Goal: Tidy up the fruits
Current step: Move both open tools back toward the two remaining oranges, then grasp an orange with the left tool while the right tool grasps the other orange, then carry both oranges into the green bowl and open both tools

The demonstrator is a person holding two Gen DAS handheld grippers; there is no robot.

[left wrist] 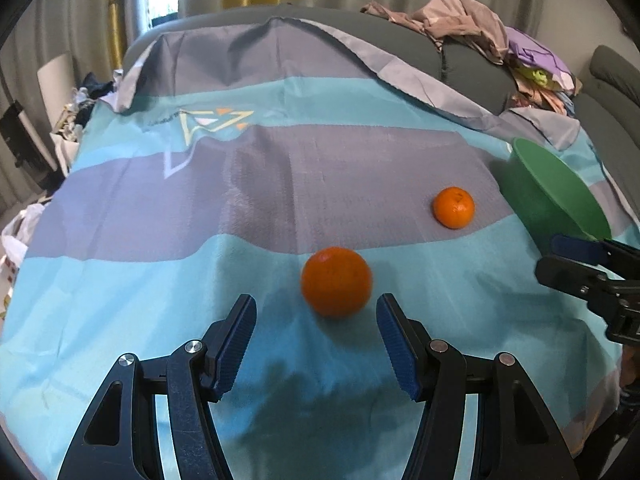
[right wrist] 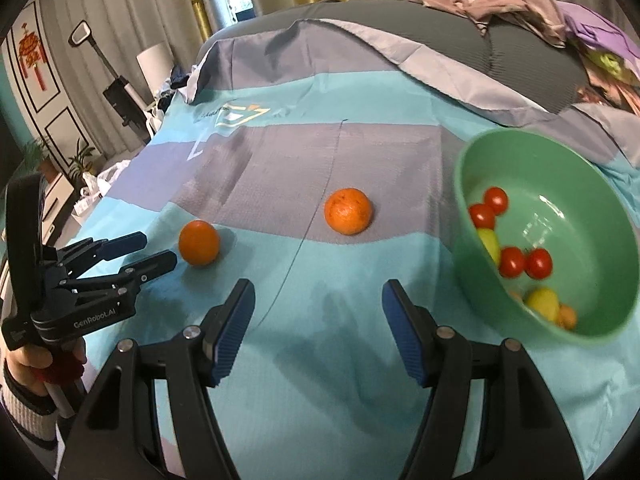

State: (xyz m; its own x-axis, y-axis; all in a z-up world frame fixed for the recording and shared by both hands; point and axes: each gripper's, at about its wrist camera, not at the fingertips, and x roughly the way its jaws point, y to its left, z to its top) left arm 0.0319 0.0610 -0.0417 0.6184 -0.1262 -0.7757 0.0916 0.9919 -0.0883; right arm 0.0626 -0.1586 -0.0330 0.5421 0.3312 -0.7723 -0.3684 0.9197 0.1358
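1. Left gripper [left wrist: 316, 312]: jaws spread wide and empty, blue pads pointing down at the cloth. Nothing is clasped; the nearer orange [left wrist: 336, 281] sits just ahead of the fingertips, slightly toward the right finger, not yet between the pads.
2. Right gripper [right wrist: 318, 300]: jaws likewise released and empty, with bare cloth between them. It is aimed at the stretch of cloth between the farther orange and the bowl, holding neither.
3. Nearer orange: one piece, loose on the turquoise band of the striped cloth [left wrist: 120, 280], outside the bowl. In the right wrist view it lies just beside the left gripper's tips.
4. Farther orange [right wrist: 348, 211]: one piece, loose at the edge of the grey band, well apart from the first and near the bowl, touching neither.
5. Green bowl [right wrist: 480, 280]: stands on the cloth at the right side, tilted in the fisheye view. Contents visible: several red cherry tomatoes [right wrist: 524, 262], yellow-green fruits [right wrist: 542, 300] and a small orange-coloured piece at the bottom, too blurred to name.
6. Progress, judged: the small fruit appears already gathered; the two oranges are what remains. Likely step in hand is the left gripper's approach to the nearer orange.
7. Surroundings: a heap of clothes [left wrist: 480, 28] on a grey cushion behind the cloth; not part of the task.
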